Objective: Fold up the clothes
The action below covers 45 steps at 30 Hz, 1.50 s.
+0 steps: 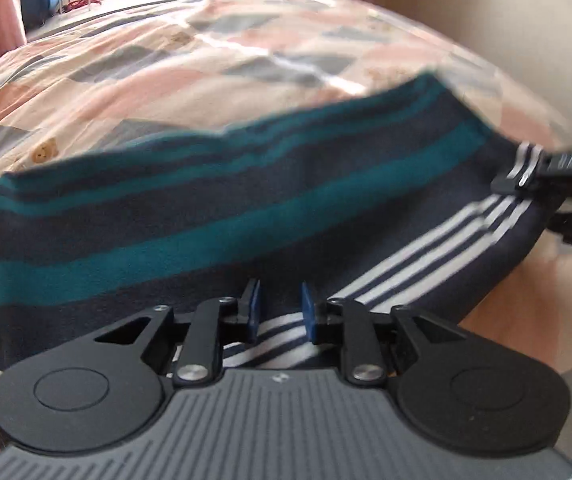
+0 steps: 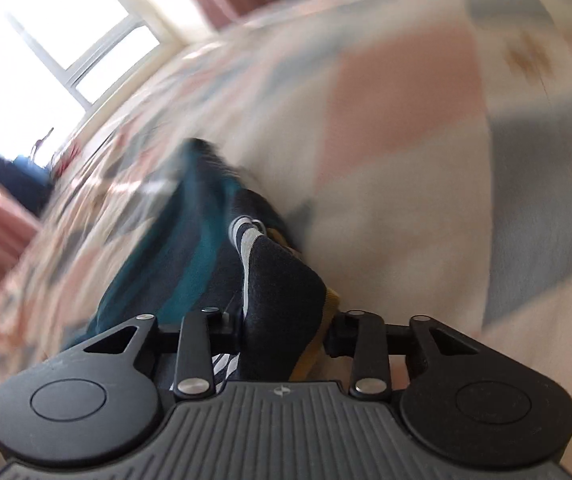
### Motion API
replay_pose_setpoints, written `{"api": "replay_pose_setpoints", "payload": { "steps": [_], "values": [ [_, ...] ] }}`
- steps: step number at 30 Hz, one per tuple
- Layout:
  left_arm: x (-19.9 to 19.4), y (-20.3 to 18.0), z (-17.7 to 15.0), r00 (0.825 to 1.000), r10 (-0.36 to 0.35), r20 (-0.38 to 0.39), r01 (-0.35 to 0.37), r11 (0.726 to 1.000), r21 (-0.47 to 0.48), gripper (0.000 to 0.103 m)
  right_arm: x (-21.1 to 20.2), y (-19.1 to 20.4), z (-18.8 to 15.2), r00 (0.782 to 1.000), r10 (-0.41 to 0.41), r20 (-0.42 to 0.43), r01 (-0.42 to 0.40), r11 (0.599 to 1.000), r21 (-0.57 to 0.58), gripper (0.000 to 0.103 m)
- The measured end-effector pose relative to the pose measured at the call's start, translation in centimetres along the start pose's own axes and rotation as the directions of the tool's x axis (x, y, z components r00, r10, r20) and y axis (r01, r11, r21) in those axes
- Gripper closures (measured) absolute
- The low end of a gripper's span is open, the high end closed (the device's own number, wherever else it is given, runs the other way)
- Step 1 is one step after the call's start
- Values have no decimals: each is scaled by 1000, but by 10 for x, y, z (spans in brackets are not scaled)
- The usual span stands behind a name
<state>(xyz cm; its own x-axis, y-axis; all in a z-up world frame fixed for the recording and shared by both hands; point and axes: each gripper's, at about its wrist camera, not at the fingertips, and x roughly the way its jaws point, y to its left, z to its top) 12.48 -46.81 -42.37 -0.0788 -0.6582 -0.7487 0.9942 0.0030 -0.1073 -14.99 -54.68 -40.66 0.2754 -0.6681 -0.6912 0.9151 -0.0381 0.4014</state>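
The garment (image 1: 206, 208), dark navy with teal bands and a white-striped edge, lies across the near side of the bed (image 1: 126, 64) and overhangs its edge toward the floor (image 1: 525, 292). The right gripper (image 2: 284, 320) is closed on a bunched fold of the cloth at its striped end; in the left view that gripper (image 1: 521, 180) appears at the far right, pinching the same striped corner. The left gripper (image 1: 282, 312) sits at the near striped hem with its blue pads (image 1: 307, 316) a narrow gap apart; cloth lies under and between them, but whether they pinch it cannot be told from this angle. Judged step: a fold is in progress, with one end of the garment lifted. The right view is heavily blurred, so the direction of travel is uncertain. The next move calls for a firm hold at both striped corners, equal tension along the hem, and edges laid in line on the bed. No brand, label or legible writing is visible; the white stripes carry no readable mark.
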Motion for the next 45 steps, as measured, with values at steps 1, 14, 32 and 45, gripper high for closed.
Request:
{"api": "replay_pose_setpoints", "payload": {
  "steps": [1,14,32,45],
  "values": [
    [-12,6,4,999,13,31,-12,1000,-12,83,-9,20,1,999,-5,44,11,991,-130,73],
    [-92,241,-61,964,-220,152,259,629,-733,79,-39,205,-142,954,279,107,13,318,-948,74],
    [6,235,-54,816,-521,251,473,352,-807,37,-24,263,-241,929,369,15,48,-82,-995,74],
    [2,225,-10,842,-515,163,498,624,-602,75,-25,260,-242,889,457,1,69,-132,-989,75]
  ]
}}
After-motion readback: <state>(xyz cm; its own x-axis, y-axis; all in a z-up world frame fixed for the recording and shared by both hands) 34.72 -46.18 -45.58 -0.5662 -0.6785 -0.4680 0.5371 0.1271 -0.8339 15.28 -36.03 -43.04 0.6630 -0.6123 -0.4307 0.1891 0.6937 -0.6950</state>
